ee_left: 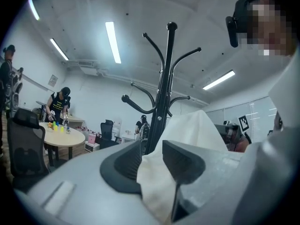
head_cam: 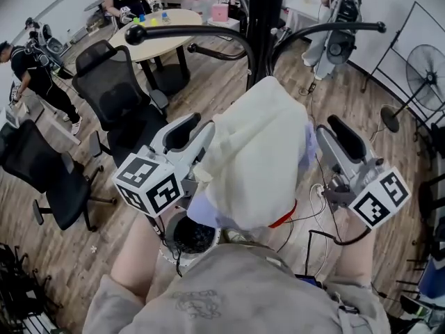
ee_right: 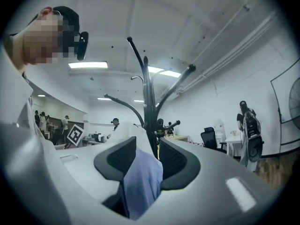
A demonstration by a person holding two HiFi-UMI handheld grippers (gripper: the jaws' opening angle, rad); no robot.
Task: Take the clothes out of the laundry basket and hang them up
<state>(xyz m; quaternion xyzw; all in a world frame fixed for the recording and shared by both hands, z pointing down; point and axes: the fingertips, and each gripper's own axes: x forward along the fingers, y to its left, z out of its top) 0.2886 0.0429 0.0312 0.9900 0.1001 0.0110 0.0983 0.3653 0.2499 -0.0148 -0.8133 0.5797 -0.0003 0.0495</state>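
A cream garment (head_cam: 257,152) hangs between my two grippers, in front of the black coat rack (head_cam: 263,19). My left gripper (head_cam: 198,132) holds its left edge. In the left gripper view the jaws (ee_left: 152,161) are shut on a fold of the cream cloth (ee_left: 159,182), with the coat rack (ee_left: 164,88) straight beyond. A lavender layer (head_cam: 309,148) shows at the garment's right edge, beside my right gripper (head_cam: 330,134). In the right gripper view the jaws (ee_right: 145,158) stand apart with the lavender cloth (ee_right: 140,182) lying loosely between them, and the rack (ee_right: 147,102) stands close behind.
A round white-rimmed container (head_cam: 189,235) sits on the floor below the garment. Black office chairs (head_cam: 115,92) stand to the left, and a round table (head_cam: 156,26) with people is behind them. A standing fan (head_cam: 425,68) is at the right, with cables (head_cam: 313,214) on the floor.
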